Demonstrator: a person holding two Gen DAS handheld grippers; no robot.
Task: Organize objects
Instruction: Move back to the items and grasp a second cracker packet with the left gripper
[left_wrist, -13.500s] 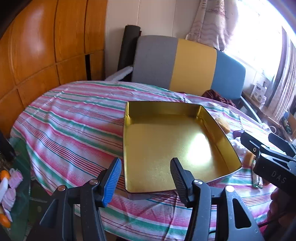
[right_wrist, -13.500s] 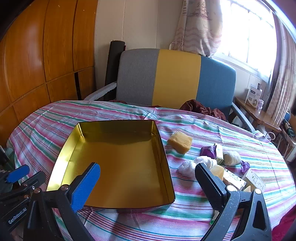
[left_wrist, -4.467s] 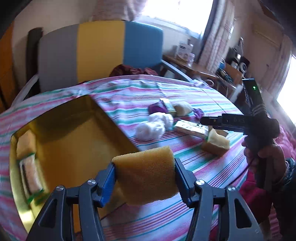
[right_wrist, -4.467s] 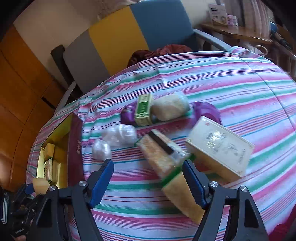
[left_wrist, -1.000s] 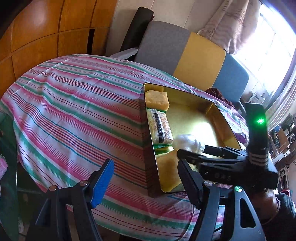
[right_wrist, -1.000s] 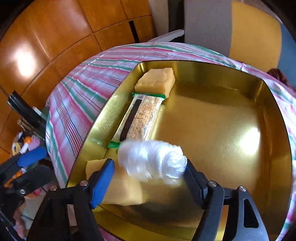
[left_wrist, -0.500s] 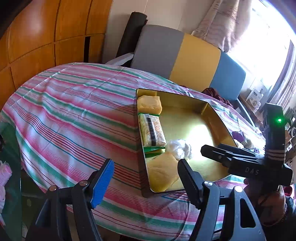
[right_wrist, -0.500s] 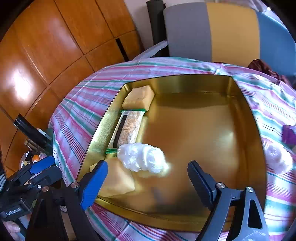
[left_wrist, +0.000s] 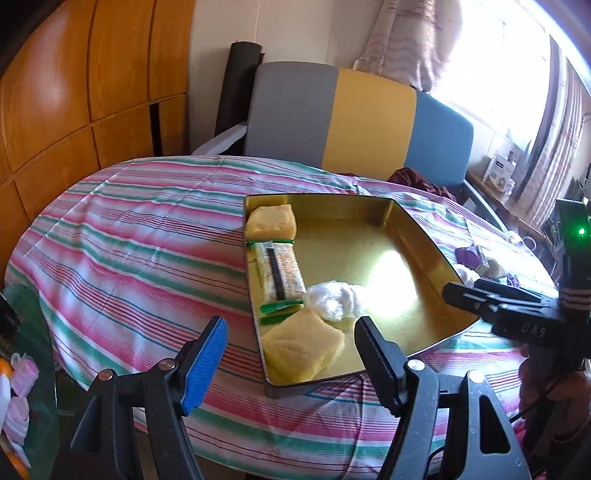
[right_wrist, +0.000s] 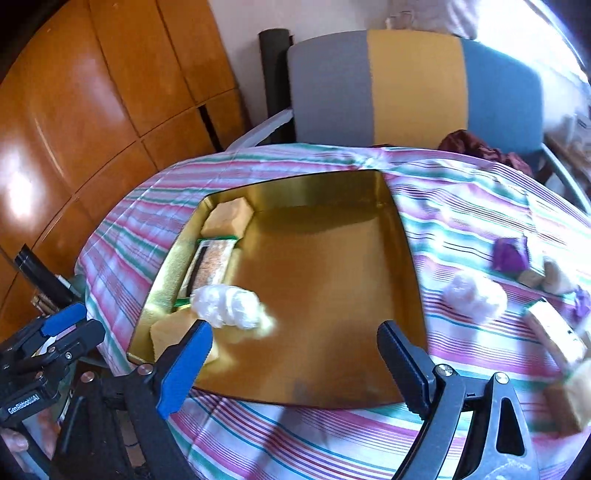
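A gold tin tray (left_wrist: 424, 236) (right_wrist: 410, 258) lies on the striped table. Along its left side lie a yellow sponge (left_wrist: 271, 221) (right_wrist: 225, 218), a green-edged cracker pack (left_wrist: 279, 271) (right_wrist: 208, 264), a white plastic-wrapped bundle (left_wrist: 334, 299) (right_wrist: 231, 306) and a second yellow sponge (left_wrist: 303, 345) (right_wrist: 171, 328). My left gripper (left_wrist: 290, 341) is open and empty, near the tray's front left corner. My right gripper (right_wrist: 293, 350) is open and empty above the tray's front edge; it also shows in the left wrist view (left_wrist: 480, 295).
More items lie on the cloth right of the tray: a white bundle (right_wrist: 474, 293), a purple packet (right_wrist: 509, 254) (left_wrist: 467, 254), a boxed pack (right_wrist: 554, 332) and a sponge (right_wrist: 569, 398). A grey, yellow and blue chair (left_wrist: 362, 118) stands behind the table. Wood panelling is at left.
My right gripper let go of the white bundle, which now rests in the tray, and pulled back toward the tray's front edge. My left gripper stayed open and shifted little.
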